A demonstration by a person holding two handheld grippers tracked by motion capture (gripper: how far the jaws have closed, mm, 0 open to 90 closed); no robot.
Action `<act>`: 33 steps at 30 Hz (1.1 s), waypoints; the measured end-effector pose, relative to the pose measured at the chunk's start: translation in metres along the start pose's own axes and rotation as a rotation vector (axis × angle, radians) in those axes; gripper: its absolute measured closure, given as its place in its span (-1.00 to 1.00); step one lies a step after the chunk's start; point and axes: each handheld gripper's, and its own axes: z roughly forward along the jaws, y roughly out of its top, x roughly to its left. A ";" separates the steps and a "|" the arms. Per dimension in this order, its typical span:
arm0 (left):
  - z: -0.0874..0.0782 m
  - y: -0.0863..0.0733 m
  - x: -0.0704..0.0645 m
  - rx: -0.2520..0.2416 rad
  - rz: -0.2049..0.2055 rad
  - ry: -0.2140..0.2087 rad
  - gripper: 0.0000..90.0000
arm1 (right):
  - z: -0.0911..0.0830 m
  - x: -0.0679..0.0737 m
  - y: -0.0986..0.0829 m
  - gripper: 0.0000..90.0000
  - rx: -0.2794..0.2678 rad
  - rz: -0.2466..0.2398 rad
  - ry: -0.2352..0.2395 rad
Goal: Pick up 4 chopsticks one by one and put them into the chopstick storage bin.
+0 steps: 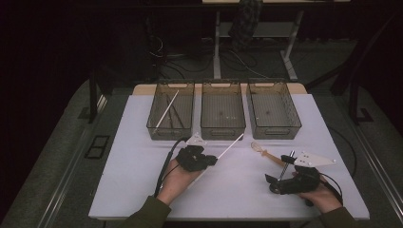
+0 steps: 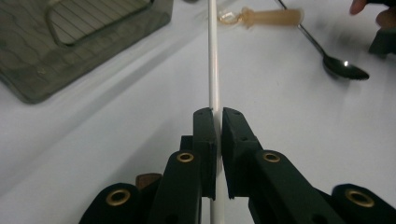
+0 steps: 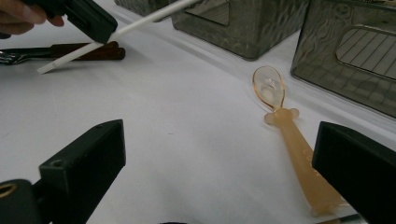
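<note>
A: What is in the high view?

B: A white table (image 1: 142, 156) with 3 dark see-through bins along its far edge. The left bin (image 1: 171, 110) has a white stick (image 1: 167, 109) lying in it. The middle bin (image 1: 223, 109) and the right bin (image 1: 273, 108) sit beside it.

A: And the hands?

B: The left gripper (image 1: 209, 160) is near the middle of the table, just in front of the bins. It is pinching a white chopstick (image 1: 230, 146). The chopstick's tip points at the middle bin. The right gripper (image 1: 272, 183) sits near the front right corner. An orange plastic spoon (image 1: 264, 152) lies just beyond it.

A: Now the left gripper view?

B: The 2 black jaws are squeezed tight on the white chopstick (image 2: 214, 70), which runs straight away from them. Far off lie the orange plastic spoon (image 2: 266, 17) and a metal spoon (image 2: 343, 68).

A: And the right gripper view?

B: The right gripper's jaws stand wide apart with nothing between them. The orange plastic spoon (image 3: 289, 135) lies flat on the table between them, nearer the right-hand jaw. Far off, the left gripper (image 3: 88, 18) holds the chopstick (image 3: 116, 35) above the table, with a brown-handled fork (image 3: 60, 52) lying behind it.
</note>
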 end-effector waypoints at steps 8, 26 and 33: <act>-0.020 0.008 0.004 -0.081 -0.007 -0.009 0.87 | 0.000 0.000 0.000 -0.94 -0.001 0.001 0.000; -0.057 0.015 0.016 -0.203 -0.019 0.011 0.88 | 0.000 0.000 0.000 -0.94 -0.001 0.000 0.001; -0.070 0.014 0.023 -0.228 -0.005 0.045 0.88 | 0.000 0.000 0.000 -0.94 -0.002 0.001 0.001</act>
